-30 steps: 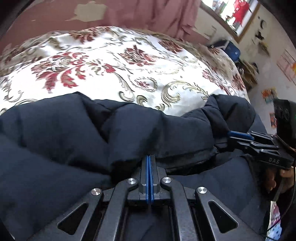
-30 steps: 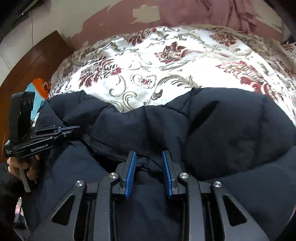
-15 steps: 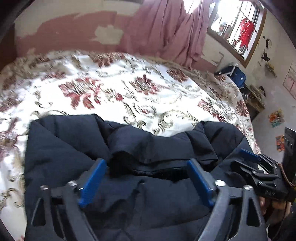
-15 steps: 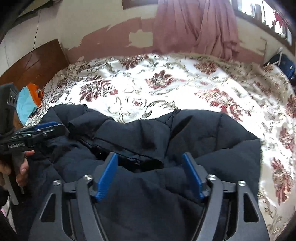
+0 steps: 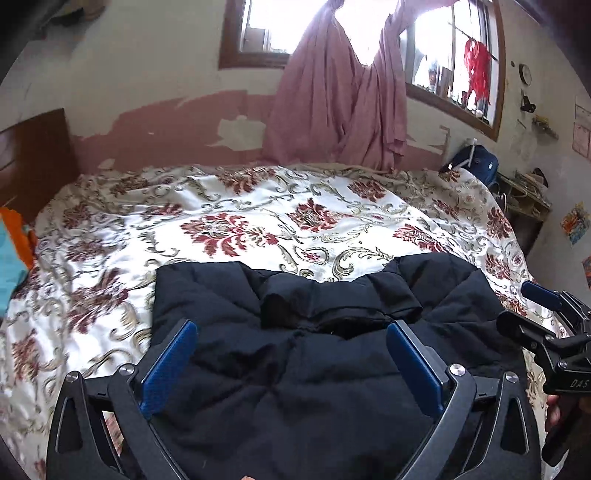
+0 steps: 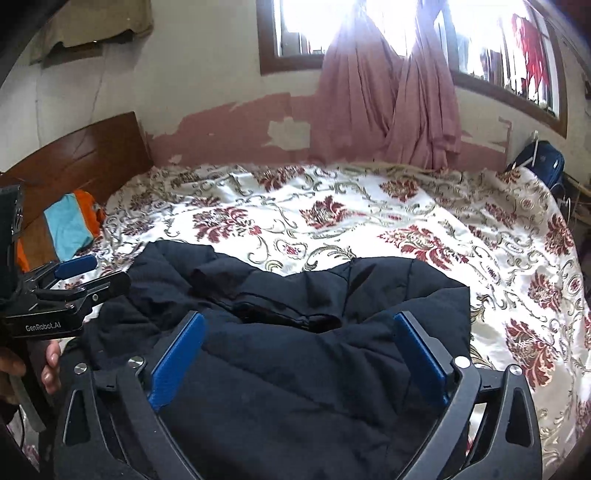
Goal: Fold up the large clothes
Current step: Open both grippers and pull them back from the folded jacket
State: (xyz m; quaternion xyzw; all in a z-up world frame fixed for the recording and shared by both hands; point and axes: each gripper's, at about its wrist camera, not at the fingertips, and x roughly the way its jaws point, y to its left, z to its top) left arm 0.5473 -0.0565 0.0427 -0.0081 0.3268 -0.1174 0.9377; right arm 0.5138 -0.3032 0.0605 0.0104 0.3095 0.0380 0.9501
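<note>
Between folds: dark navy quilted padded jacket (image 5: 295, 369) lies bunched on near edge of floral satin bedspread (image 5: 258, 221). Left gripper (image 5: 291, 365) and right gripper (image 6: 299, 365) spread wide, empty. Next, probably pinching 2 hem corners.

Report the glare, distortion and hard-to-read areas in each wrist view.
Left wrist view: window blown out white, walls bowed by the fisheye, dark jacket nearly without fold detail. Right wrist view: same glare behind the pink curtain, black corner vignetting, bedspread evenly lit.
</note>
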